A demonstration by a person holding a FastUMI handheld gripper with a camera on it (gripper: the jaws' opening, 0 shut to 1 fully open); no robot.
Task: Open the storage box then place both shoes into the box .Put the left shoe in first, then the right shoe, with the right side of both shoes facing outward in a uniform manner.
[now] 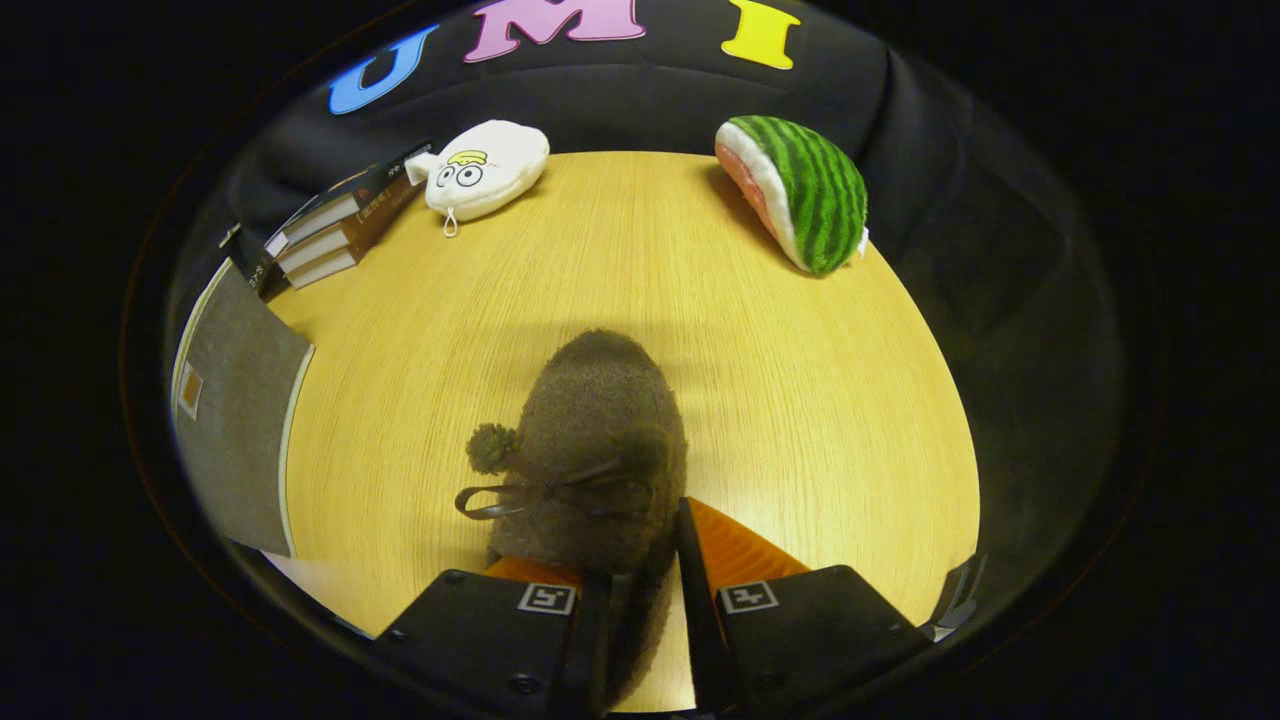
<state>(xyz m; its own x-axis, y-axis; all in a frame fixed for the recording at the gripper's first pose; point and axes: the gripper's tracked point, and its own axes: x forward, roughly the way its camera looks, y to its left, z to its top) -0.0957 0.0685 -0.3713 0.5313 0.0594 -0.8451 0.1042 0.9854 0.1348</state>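
Gripper view: shoe (600, 450) between tool (645, 590) fingers.

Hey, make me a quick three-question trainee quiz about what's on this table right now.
1. True or false: the gripper fingers are closed on the fuzzy brown shoe.
2. Which toy sits beside the stack of books? A) watermelon plush B) white plush
3. Fill in: everything rests on a ____ table.

Key: 1 true; 2 B; 3 wooden.
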